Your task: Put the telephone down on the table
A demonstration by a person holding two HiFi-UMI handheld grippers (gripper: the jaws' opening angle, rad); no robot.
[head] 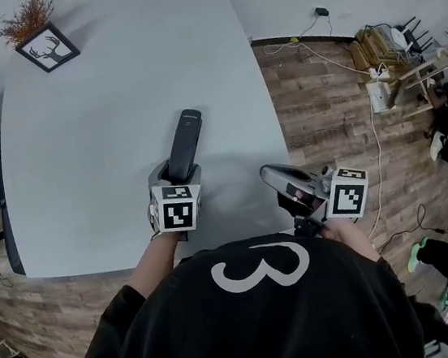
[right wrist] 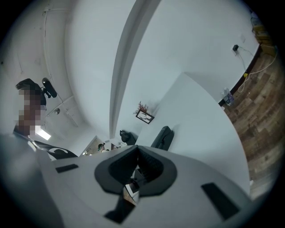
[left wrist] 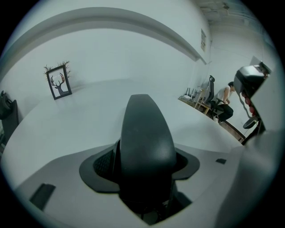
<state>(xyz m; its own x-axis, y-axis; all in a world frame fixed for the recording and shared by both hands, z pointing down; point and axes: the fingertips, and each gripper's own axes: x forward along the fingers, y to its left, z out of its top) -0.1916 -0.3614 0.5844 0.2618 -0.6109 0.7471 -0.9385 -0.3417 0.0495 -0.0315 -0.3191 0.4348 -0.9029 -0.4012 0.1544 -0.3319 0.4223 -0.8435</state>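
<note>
The person's black top (head: 258, 317) filled the bottom of the head view. Just beyond it, the left gripper (head: 176, 179) was clamped on the lower end of the dark telephone (head: 185, 142), jaws pressed against its sides. The handset pointed away over the pale desk (head: 100, 108); whether its far end touched the surface could not be told. The right gripper (head: 273, 176) hung at the desk's near right edge, jaws together and empty. A framed deer picture (head: 47, 48) stood at the far left corner.
</note>
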